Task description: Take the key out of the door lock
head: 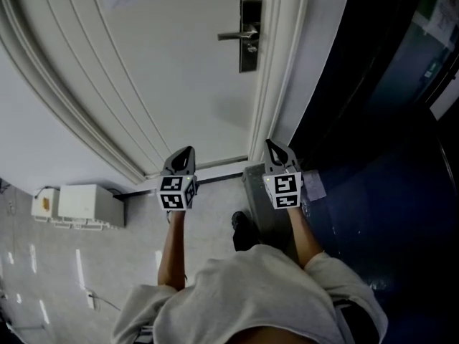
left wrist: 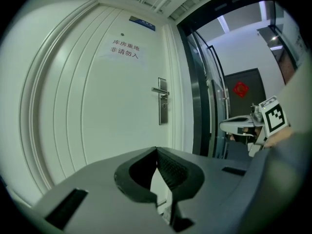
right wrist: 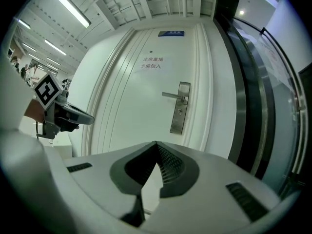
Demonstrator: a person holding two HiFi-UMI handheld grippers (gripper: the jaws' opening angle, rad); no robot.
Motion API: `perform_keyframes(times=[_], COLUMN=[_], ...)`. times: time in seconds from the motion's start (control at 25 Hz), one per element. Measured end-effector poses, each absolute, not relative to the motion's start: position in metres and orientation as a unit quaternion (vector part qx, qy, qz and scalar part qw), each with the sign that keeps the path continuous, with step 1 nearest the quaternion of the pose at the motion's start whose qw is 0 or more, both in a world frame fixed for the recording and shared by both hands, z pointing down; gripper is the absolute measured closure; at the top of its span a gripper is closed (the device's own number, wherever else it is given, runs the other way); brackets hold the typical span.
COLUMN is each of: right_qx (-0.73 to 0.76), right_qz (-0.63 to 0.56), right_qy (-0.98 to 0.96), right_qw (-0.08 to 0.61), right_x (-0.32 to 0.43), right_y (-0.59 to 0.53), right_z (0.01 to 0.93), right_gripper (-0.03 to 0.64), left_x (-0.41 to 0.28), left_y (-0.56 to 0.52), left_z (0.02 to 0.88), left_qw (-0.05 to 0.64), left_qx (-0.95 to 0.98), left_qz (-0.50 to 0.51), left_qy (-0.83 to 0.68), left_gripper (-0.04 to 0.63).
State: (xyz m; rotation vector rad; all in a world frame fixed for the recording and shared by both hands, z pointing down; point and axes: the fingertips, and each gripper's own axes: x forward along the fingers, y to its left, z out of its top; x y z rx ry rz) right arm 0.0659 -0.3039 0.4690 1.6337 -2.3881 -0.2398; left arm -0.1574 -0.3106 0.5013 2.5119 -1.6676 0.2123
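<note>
The white door (head: pixel 165 63) stands shut ahead of me, with a steel lock plate (head: pixel 250 34) and its lever handle (head: pixel 237 35) near the right edge. Under the lever sits a small key or cylinder (head: pixel 252 48), too small to make out. The lock plate (left wrist: pixel 163 101) is far ahead in the left gripper view, and the same lock plate (right wrist: pixel 180 108) shows in the right gripper view. My left gripper (head: pixel 188 151) and right gripper (head: pixel 271 143) are held side by side, low and well short of the lock. Both the left gripper (left wrist: pixel 156 149) and right gripper (right wrist: pixel 156 143) are shut and hold nothing.
A white box (head: pixel 75 205) lies on the floor at the left wall. A grey block (head: pixel 259 196) stands by the door frame, under my right gripper. Dark glass panels (head: pixel 387 120) run along the right. A printed sign (left wrist: pixel 125 49) hangs on the door.
</note>
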Motion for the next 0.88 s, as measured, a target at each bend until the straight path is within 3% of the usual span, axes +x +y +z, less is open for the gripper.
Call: perform_keyframes(times=[0.88], right_qx=[0.522], right_qz=[-0.106], right_qy=[-0.841], right_qw=[0.089], right_x=[0.075], right_y=[-0.569], right_z=[0.430], right_gripper=[0.594], left_x=[-0.129], left_y=[-0.561], left_z=[0.462], left_qw=[0.035], left_qx=[0.815], left_qz=[0.068], left_qy=[-0.575], left_gripper=[0.577])
